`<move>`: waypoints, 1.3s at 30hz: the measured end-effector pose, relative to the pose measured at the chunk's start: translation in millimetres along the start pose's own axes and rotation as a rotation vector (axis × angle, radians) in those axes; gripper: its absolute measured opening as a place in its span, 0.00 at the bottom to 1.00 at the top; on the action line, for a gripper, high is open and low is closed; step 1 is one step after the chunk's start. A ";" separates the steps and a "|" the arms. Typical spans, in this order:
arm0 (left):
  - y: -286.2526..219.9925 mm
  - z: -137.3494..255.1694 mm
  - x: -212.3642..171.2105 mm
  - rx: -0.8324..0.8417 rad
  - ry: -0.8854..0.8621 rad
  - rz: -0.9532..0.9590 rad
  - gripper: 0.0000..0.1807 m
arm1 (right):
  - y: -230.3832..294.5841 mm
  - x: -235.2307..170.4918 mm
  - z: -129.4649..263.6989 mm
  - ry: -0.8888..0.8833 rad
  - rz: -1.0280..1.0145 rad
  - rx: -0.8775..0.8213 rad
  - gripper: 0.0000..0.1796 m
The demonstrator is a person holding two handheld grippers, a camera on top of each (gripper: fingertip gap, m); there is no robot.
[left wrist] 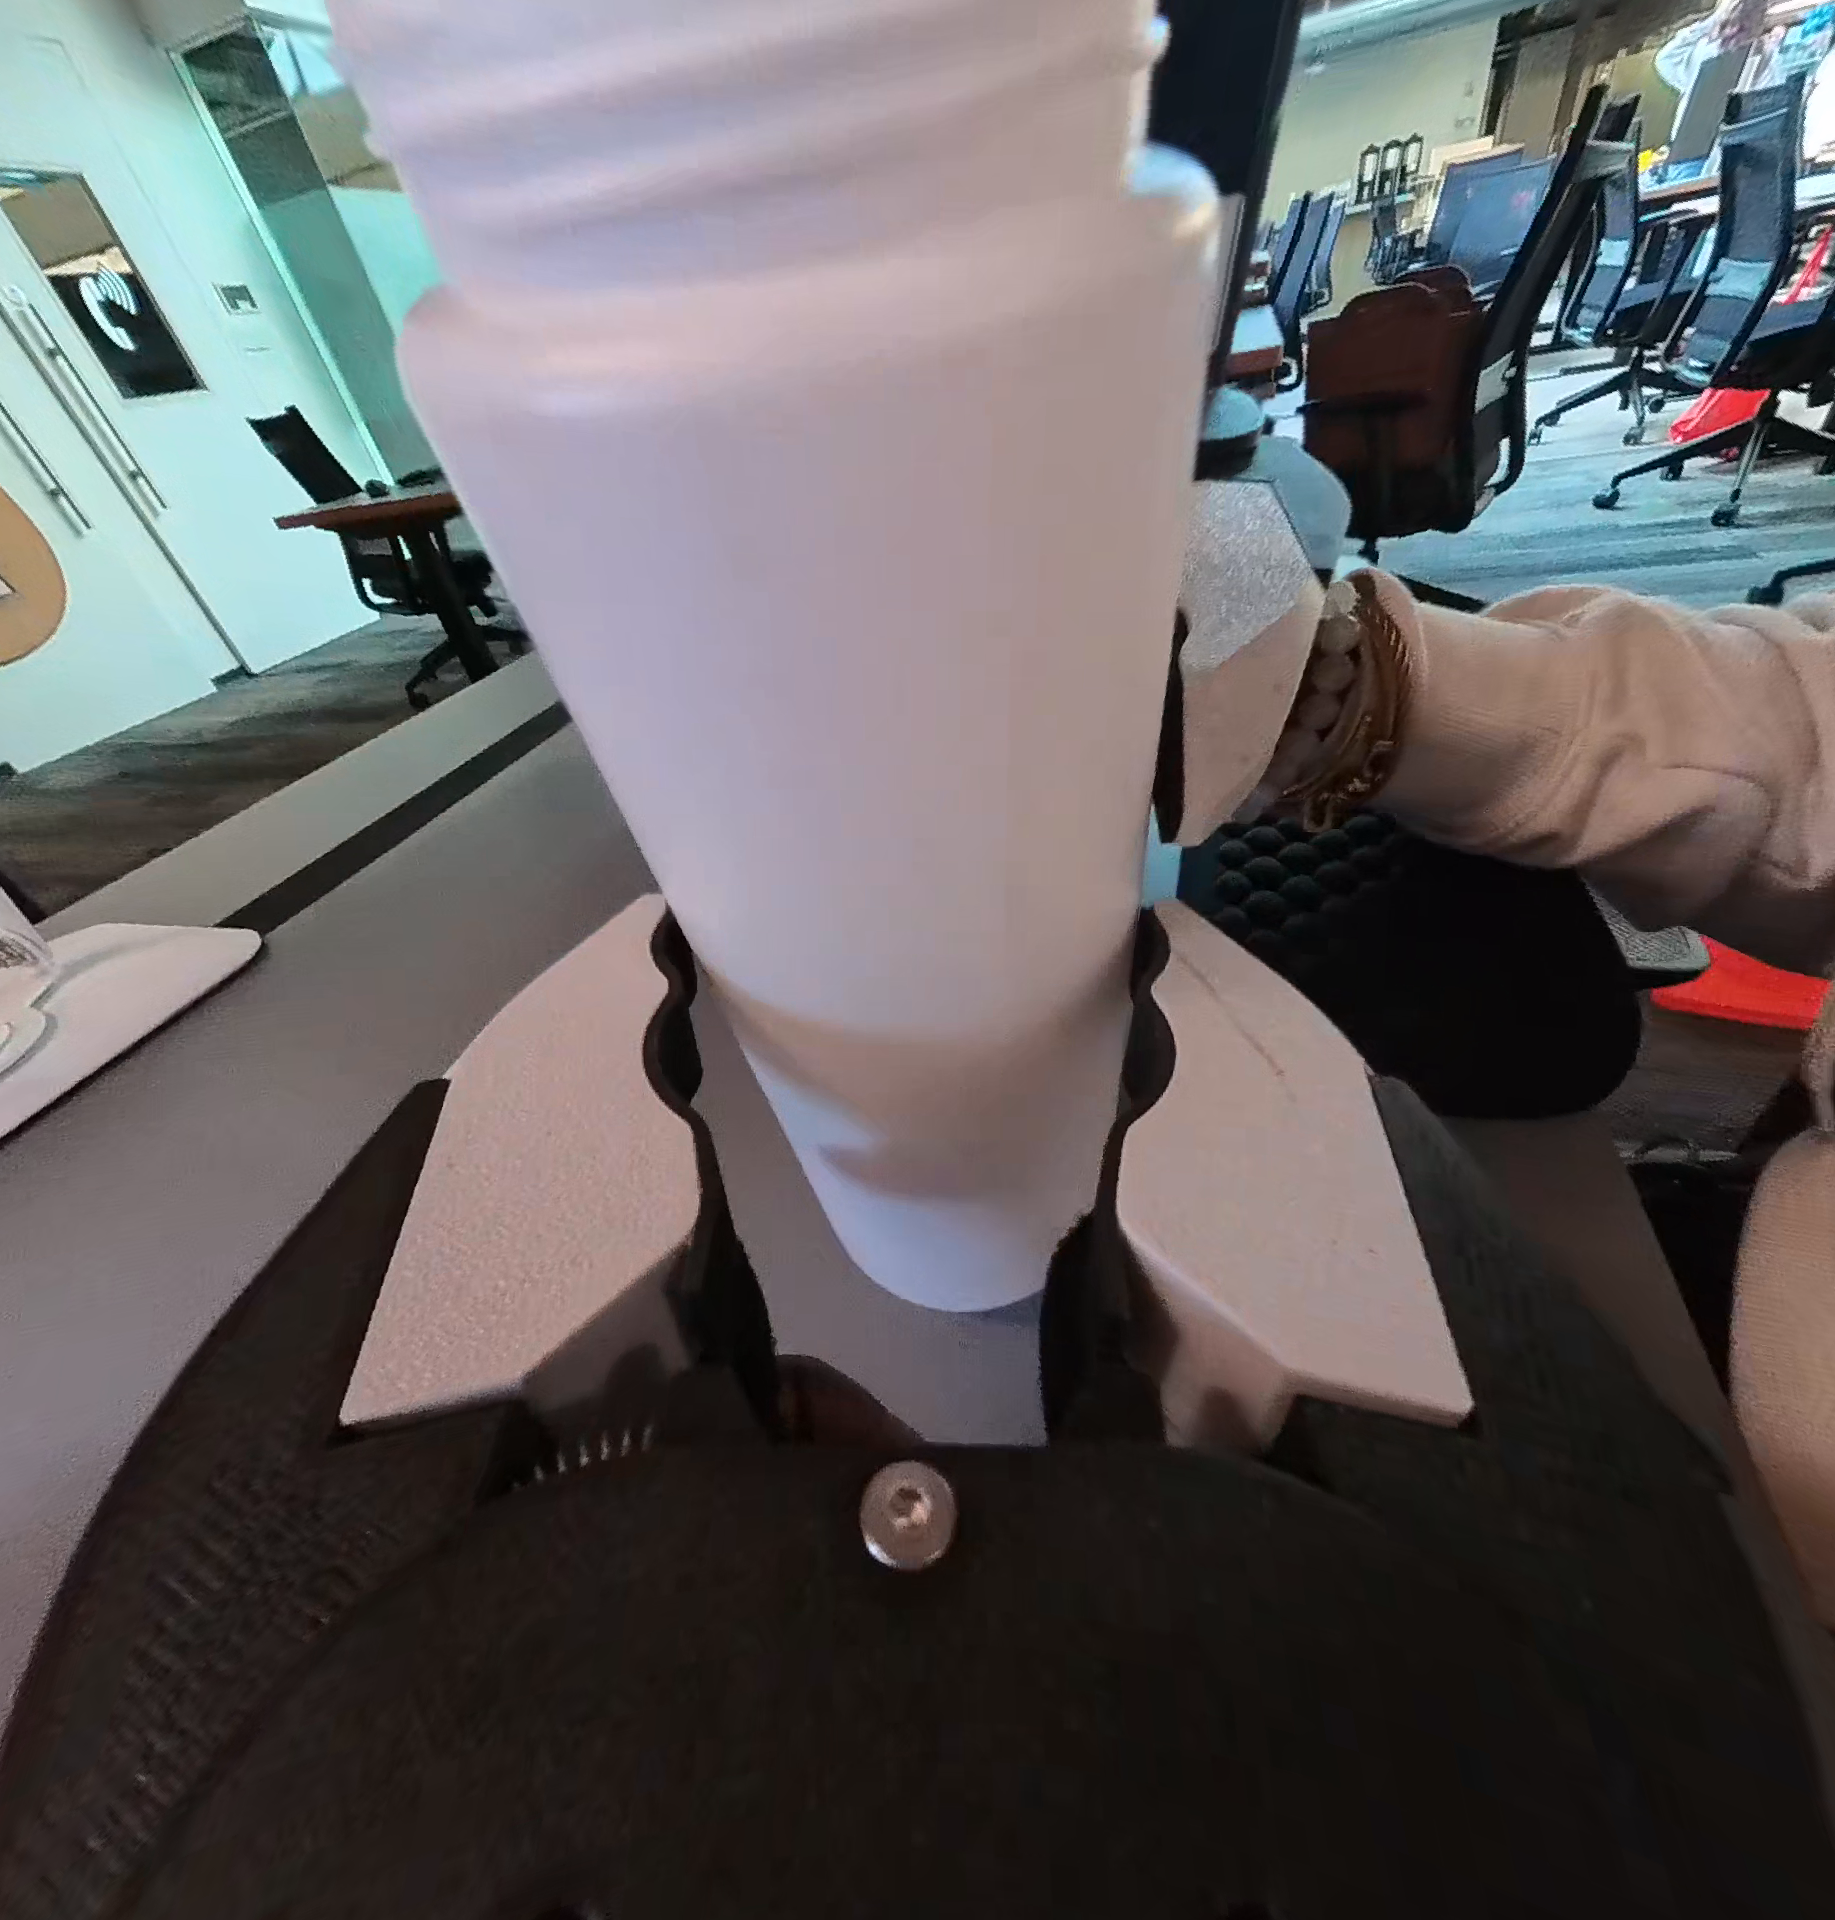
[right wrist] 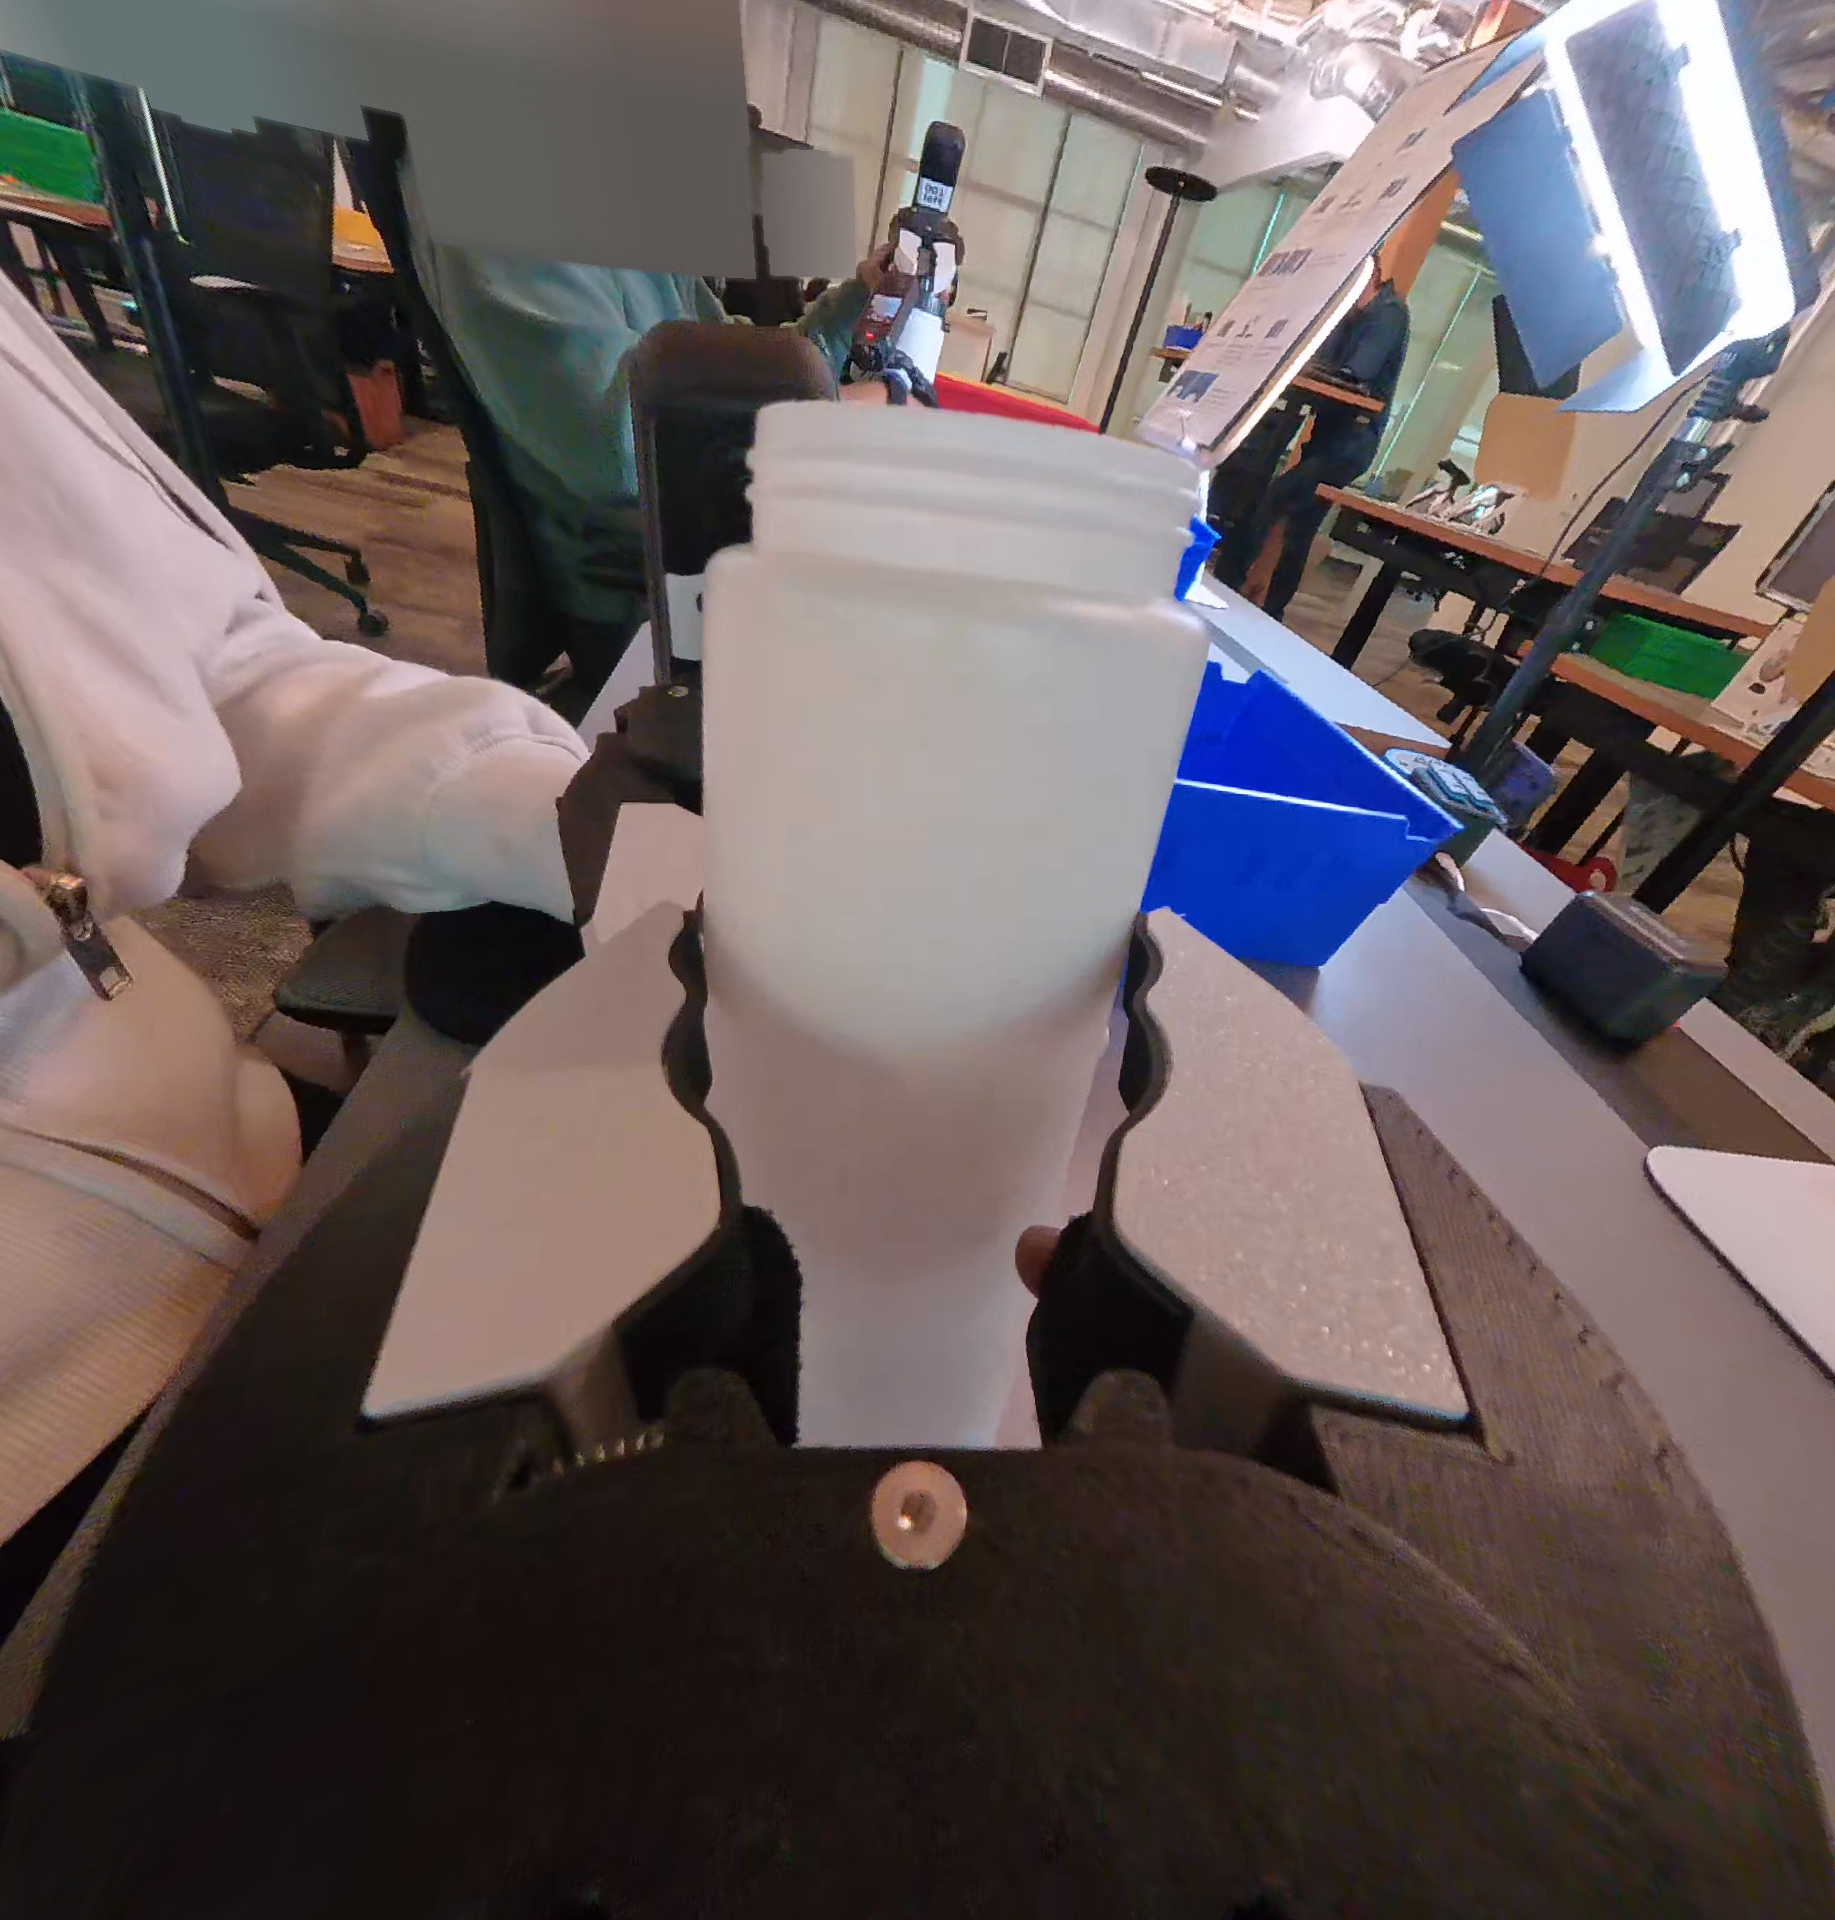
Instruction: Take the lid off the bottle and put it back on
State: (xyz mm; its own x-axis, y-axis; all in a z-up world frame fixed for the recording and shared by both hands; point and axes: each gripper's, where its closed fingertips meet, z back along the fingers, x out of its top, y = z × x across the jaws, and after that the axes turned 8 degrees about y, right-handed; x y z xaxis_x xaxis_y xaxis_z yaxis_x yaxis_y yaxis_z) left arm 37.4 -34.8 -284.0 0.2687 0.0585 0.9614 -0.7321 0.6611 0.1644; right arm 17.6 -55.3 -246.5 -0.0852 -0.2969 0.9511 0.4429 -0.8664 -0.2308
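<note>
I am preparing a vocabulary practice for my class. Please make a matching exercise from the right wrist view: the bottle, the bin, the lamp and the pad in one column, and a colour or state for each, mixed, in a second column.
Things:
1. bottle
2. bin
3. lamp
4. pad

States:
A. blue
B. switched on, glowing
C. thin, lying flat at the right edge
D. threaded neck uncovered, no lid on it

Pairs: 1-D, 2-A, 3-B, 4-C
</note>
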 end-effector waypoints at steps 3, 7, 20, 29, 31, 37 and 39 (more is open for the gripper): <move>2.8 -1.5 -6.0 0.023 0.045 -0.017 0.44 | -3.8 -12.7 3.4 0.038 -0.054 0.029 0.43; 4.2 -3.6 -12.3 0.012 0.074 0.017 0.44 | -6.4 -24.4 4.5 0.069 -0.095 0.055 0.43; 1.5 34.3 27.0 0.009 -0.132 0.001 0.64 | -12.2 0.5 14.1 -0.132 -0.136 0.052 0.65; 135.8 181.5 60.0 0.499 0.055 -0.140 0.48 | -38.1 27.4 49.5 -0.377 -0.188 -0.064 0.62; 183.7 196.1 18.3 0.511 0.298 -0.060 0.44 | -36.2 25.2 45.7 -0.354 -0.176 -0.061 0.61; 276.7 195.2 -119.9 0.517 0.527 0.852 0.32 | -32.6 13.0 32.3 -0.261 -0.149 -0.065 0.61; 289.2 188.9 -143.3 0.510 0.489 0.987 0.33 | -32.7 10.1 30.4 -0.243 -0.143 -0.070 0.60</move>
State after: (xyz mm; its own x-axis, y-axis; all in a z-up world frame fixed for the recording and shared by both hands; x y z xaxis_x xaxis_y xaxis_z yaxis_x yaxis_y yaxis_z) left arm -331.0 6.7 -332.5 -0.4165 0.7197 0.5555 -0.8881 -0.1913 -0.4180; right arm 29.4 -17.8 -223.1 0.0774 -0.0726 0.9944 0.3788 -0.9204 -0.0967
